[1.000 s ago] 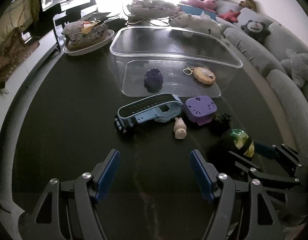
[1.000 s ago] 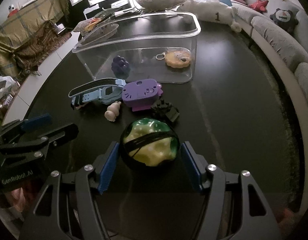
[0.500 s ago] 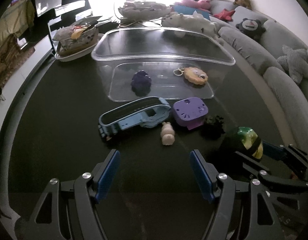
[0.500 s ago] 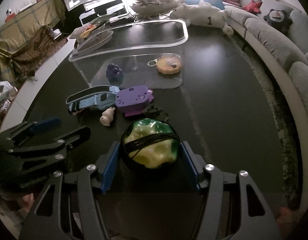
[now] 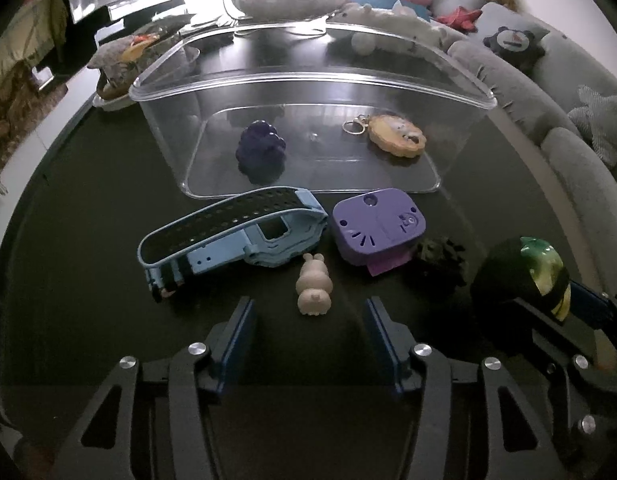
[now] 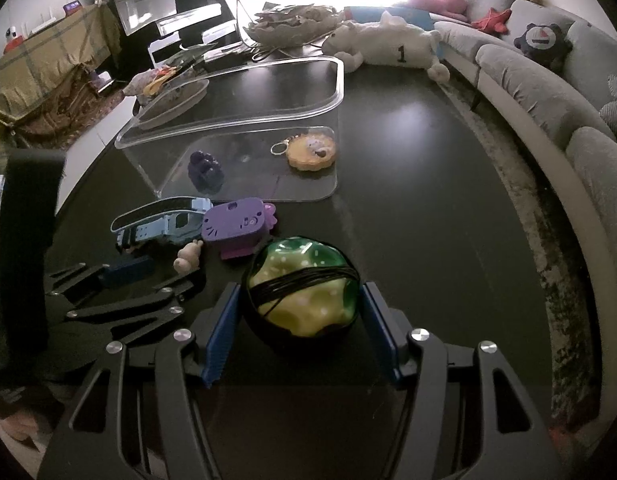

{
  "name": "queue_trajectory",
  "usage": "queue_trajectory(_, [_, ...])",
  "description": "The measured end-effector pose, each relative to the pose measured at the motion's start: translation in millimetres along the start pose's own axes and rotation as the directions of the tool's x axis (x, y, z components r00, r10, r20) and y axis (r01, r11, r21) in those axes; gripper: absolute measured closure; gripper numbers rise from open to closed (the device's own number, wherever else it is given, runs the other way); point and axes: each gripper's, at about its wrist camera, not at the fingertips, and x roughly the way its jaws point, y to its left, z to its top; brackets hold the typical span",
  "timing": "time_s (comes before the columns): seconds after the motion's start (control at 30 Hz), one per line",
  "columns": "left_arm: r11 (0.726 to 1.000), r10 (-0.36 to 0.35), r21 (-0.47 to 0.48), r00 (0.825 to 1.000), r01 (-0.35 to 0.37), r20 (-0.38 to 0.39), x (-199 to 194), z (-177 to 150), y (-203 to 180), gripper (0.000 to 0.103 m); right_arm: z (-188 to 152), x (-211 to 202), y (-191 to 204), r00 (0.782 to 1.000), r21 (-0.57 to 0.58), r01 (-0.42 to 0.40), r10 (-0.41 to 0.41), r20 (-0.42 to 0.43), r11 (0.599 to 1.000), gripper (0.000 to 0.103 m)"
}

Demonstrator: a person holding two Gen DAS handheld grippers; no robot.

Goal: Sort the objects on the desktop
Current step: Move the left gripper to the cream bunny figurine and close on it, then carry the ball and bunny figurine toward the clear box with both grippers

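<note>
On the dark table a small beige figurine (image 5: 314,290) lies just ahead of my left gripper (image 5: 310,320). Its jaws are closing, and the pads do not touch the figurine. Behind it lie a blue watch strap (image 5: 232,236), a purple cat-faced box (image 5: 376,224) and a small black toy (image 5: 440,256). My right gripper (image 6: 300,312) is shut on a green-yellow ball (image 6: 300,288) wrapped with a black band. The same ball (image 5: 520,276) shows at the right of the left wrist view. The clear bin (image 5: 308,80) holds a dark purple toy (image 5: 260,152) and a lion keychain (image 5: 396,136).
A grey sofa (image 6: 548,92) with plush toys curves along the table's right side. A white plush animal (image 6: 388,44) and a dish of clutter (image 5: 120,64) sit behind the bin. My left gripper (image 6: 148,276) shows low on the left of the right wrist view.
My left gripper has come forward and down toward the beige figurine, and its jaws have narrowed. The right gripper keeps the ball and has barely moved.
</note>
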Motion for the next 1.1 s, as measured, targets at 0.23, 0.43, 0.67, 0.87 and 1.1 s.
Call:
queue_trajectory(0.23, [0.999,0.024,0.022,0.999,-0.023,-0.021,12.2,5.5,-6.0,0.074,0.7,8.8,-0.3,1.000,-0.003,0.003,-0.003,-0.010,1.000,0.046])
queue_trajectory(0.43, [1.000,0.009,0.019,1.000,-0.008,-0.025,12.8,9.0,-6.4,0.085,0.5,10.9,0.2,1.000,-0.003,0.005,-0.005,-0.012,1.000,0.046])
queue_trajectory(0.67, [0.999,-0.034,0.013,0.999,0.034,-0.028,1.5,8.5,-3.2,0.085,0.3,8.0,4.0,1.000,-0.005,0.006,-0.006,-0.006,1.000,0.046])
queue_trajectory(0.87, [0.999,-0.026,0.024,1.000,0.026,0.000,-14.3,8.2,-2.4,0.085,0.3,0.0,7.5,1.000,-0.003,0.005,-0.005,0.007,1.000,0.046])
queue_trajectory(1.1, [0.999,-0.029,0.039,0.999,0.028,0.025,-35.8,4.5,-1.1,0.085,2.3,-12.1,12.8,1.000,-0.007,0.008,-0.008,0.029,1.000,0.046])
